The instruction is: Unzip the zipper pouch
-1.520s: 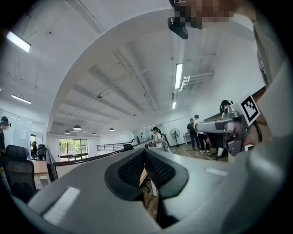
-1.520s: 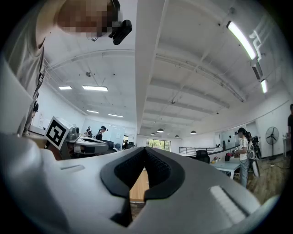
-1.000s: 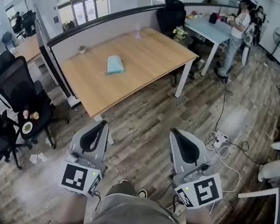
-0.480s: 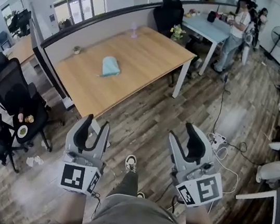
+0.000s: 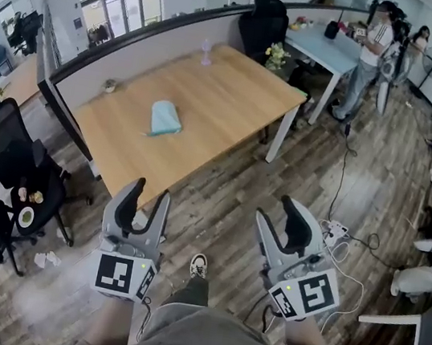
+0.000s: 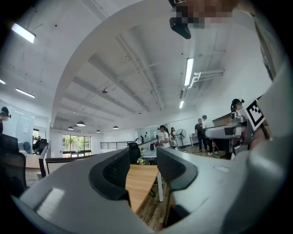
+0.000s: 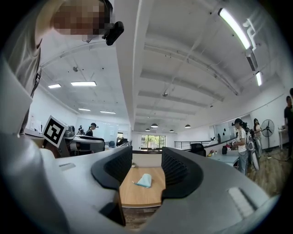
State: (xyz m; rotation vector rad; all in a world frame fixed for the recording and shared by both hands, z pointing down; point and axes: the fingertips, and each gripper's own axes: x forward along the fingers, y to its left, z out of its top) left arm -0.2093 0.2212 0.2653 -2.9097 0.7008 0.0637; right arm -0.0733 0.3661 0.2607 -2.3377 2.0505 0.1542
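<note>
A light blue zipper pouch (image 5: 164, 117) lies flat near the middle of a wooden table (image 5: 229, 88), well ahead of both grippers. My left gripper (image 5: 148, 198) is held over the wood floor short of the table's near corner, open and empty. My right gripper (image 5: 282, 216) is level with it to the right, also open and empty. In the right gripper view the pouch (image 7: 144, 180) shows far off between the spread fingers (image 7: 114, 169). The left gripper view shows only the table's edge (image 6: 139, 180) between its fingers (image 6: 171, 167); the pouch is out of that view.
Black office chairs (image 5: 8, 151) stand left of the table and one chair (image 5: 264, 21) behind it. A grey partition (image 5: 139, 42) runs along the far side. A pale blue table (image 5: 333, 48) with a person (image 5: 374, 46) stands at back right. A power strip and cables (image 5: 336, 227) lie on the floor.
Both grippers went from shut to open. The person has stepped towards the table, which now sits closer and more to the left in the head view.
</note>
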